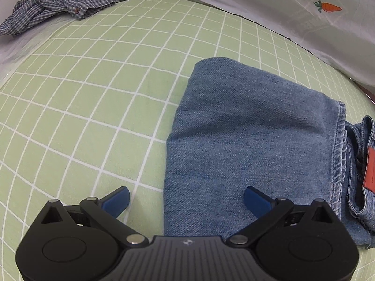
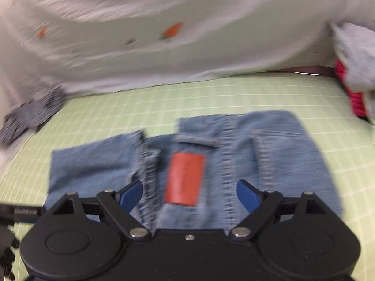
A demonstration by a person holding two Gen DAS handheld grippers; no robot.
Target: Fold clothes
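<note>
Folded jeans (image 1: 246,145) on green gridded bed (image 1: 93,117); right view alone shows orange patch (image 2: 185,178). Checked shirt (image 1: 68,2): far-left edge. Left claw (image 1: 186,201), right claw (image 2: 189,194): both wide apart, empty.

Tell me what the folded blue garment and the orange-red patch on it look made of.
Folded blue garment: likely denim, matte and faded; diagonal twill weave and thick stitched hems show. Orange-red rectangular patch: probably leather or faux leather, smooth and flat, though the right wrist view is blurred.
</note>
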